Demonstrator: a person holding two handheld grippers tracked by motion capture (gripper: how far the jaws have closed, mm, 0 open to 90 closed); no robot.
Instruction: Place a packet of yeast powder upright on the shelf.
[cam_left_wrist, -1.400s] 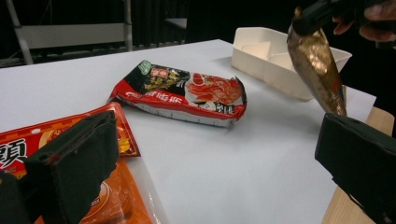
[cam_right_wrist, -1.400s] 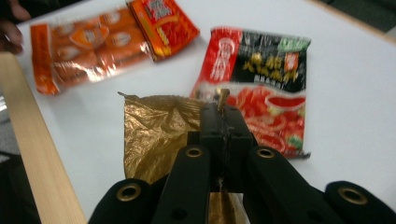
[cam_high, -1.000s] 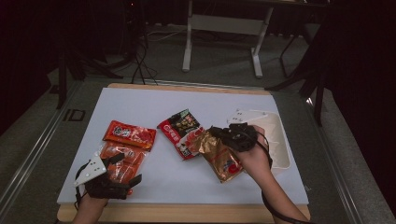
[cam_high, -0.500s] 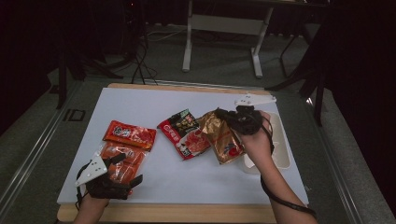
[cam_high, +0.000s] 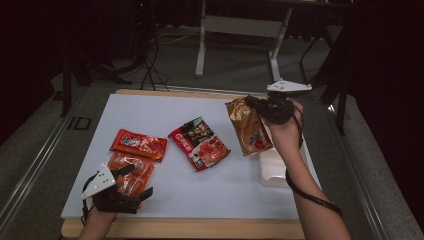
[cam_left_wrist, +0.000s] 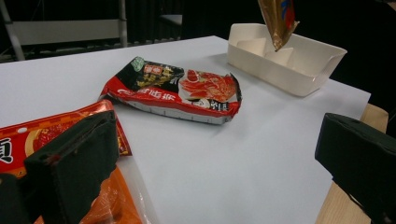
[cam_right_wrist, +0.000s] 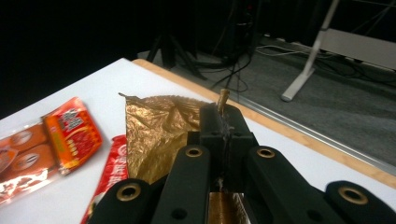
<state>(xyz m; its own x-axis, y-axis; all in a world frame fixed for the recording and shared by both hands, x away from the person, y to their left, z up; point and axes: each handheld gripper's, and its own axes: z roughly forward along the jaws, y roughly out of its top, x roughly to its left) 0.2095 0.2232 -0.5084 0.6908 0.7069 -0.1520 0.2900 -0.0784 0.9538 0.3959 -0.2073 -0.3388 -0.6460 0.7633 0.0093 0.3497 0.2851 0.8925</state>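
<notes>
Gold packet (cam_high: 248, 127) clamped in right gripper (cam_high: 257, 103), hanging over white tray (cam_high: 274, 172).

Red-black packet (cam_left_wrist: 175, 91) lies before white tray (cam_left_wrist: 299, 63).

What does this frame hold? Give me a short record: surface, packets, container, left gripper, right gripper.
surface: white table top on a wooden base
packets: gold packet lifted clear of the table; red and black packet lying flat mid-table; red packet and clear orange packet at the left
container: white divided tray, the gold packet's lower corner hanging above it
left gripper: open, jaws resting over the clear orange packet
right gripper: shut on the gold packet's top edge
</notes>
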